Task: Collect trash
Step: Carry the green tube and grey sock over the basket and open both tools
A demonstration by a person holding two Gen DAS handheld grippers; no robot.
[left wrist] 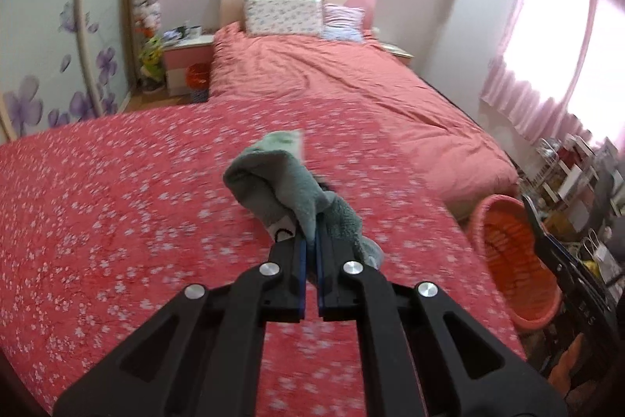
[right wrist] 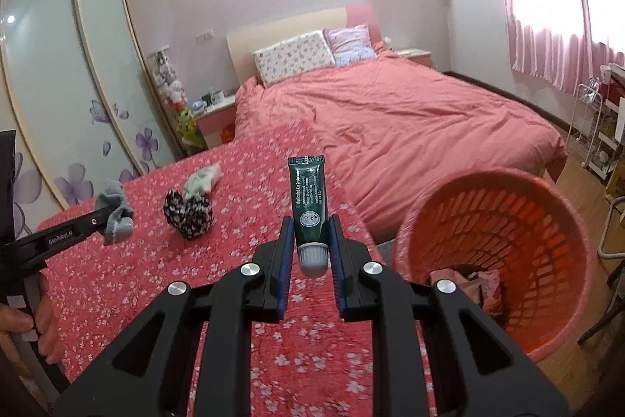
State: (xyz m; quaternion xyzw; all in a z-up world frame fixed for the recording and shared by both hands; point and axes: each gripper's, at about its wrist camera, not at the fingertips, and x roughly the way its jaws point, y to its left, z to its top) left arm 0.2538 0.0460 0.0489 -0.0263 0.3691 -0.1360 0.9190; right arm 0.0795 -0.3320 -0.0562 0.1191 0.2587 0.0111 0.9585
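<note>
My left gripper (left wrist: pixel 310 241) is shut on a grey-green sock (left wrist: pixel 281 182) and holds it above the red flowered table (left wrist: pixel 117 221). It also shows in the right wrist view (right wrist: pixel 111 217) at the left with the sock (right wrist: pixel 113 206). My right gripper (right wrist: pixel 310 233) is shut on a dark green tube (right wrist: pixel 308 198) with a grey cap, held upright near the table's right edge. The orange trash basket (right wrist: pixel 547 221) stands on the floor to the right, with pink wrappers (right wrist: pixel 480 284) inside. It also shows in the left wrist view (left wrist: pixel 508 260).
A black-and-white patterned sock ball (right wrist: pixel 189 215) and a pale green sock (right wrist: pixel 203 180) lie on the table. A bed with a pink cover (right wrist: pixel 410 120) stands behind. A wardrobe with sliding doors (right wrist: pixel 58 85) is at the left, a shelf trolley (right wrist: pixel 601 127) at the right.
</note>
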